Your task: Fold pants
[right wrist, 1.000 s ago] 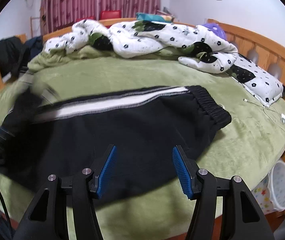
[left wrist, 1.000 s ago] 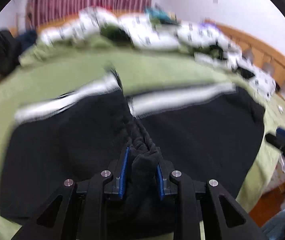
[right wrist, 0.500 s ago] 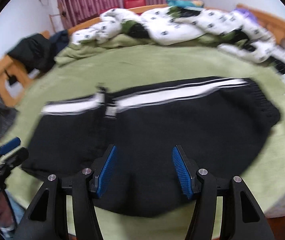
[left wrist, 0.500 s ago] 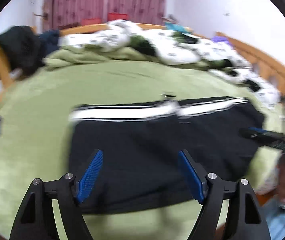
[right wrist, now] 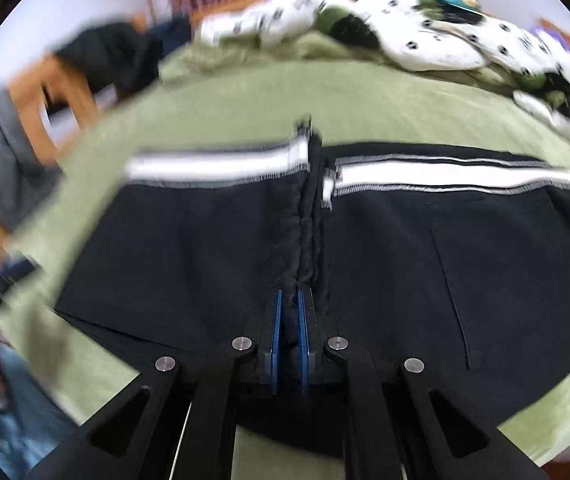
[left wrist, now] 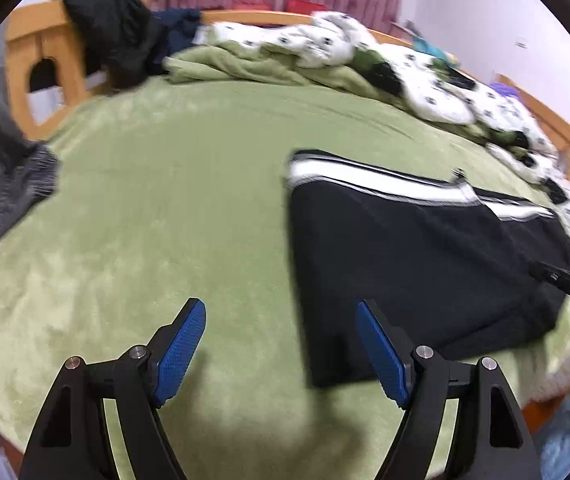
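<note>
Two grippers: your right gripper (right wrist: 289, 316) clamps the pants (right wrist: 425, 272) at lower centre; left gripper (left wrist: 281, 344) gapes empty.

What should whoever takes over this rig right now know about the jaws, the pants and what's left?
Left gripper: jaws open, empty, over the green blanket beside the pants' left edge.
Right gripper: jaws shut on the gathered cuff at the near edge of the pants.
Pants: black with a white stripe, lying flat on the bed, one end folded in over the middle.
Left: finish the remaining fold and smooth the bundle.
</note>
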`<state>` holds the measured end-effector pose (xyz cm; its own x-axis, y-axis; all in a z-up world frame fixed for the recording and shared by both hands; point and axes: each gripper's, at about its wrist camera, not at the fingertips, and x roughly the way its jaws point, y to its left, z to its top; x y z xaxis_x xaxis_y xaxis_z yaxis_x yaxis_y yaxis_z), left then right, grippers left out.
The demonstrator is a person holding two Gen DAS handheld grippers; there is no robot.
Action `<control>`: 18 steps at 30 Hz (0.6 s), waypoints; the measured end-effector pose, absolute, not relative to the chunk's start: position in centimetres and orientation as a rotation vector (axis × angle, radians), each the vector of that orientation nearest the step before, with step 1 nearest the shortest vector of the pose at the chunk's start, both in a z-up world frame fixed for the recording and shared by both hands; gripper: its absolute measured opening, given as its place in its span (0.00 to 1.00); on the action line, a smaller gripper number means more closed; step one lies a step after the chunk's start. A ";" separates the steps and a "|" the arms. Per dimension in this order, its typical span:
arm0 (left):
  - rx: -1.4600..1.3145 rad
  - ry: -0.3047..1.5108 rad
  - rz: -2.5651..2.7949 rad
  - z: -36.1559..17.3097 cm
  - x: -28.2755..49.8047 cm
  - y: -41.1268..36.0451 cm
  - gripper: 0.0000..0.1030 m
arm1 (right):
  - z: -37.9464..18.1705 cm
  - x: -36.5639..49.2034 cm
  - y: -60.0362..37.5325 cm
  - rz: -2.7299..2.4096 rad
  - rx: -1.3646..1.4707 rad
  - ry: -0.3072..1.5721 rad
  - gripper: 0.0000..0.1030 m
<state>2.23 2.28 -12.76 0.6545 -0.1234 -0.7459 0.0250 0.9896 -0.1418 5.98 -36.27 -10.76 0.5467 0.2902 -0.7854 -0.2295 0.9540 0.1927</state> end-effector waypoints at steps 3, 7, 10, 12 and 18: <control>-0.103 0.951 -0.184 -14.3 2.7 1.3 0.74 | -13.5 6.6 -36.0 0.283 0.045 1.051 0.08; -0.028 0.982 -0.136 -15.3 2.8 0.7 0.74 | -12.6 6.3 -36.0 0.287 0.031 1.005 0.22; -0.109 0.990 -0.129 -15.3 3.4 1.6 0.74 | -12.0 7.5 -36.7 0.253 0.102 0.958 0.49; -0.146 0.986 -0.121 -15.2 3.7 2.2 0.74 | -12.7 9.6 -36.6 0.254 0.146 1.001 0.49; -0.141 0.997 -0.113 -15.8 4.2 3.0 0.74 | -17.0 14.0 -34.8 0.263 0.210 1.103 0.46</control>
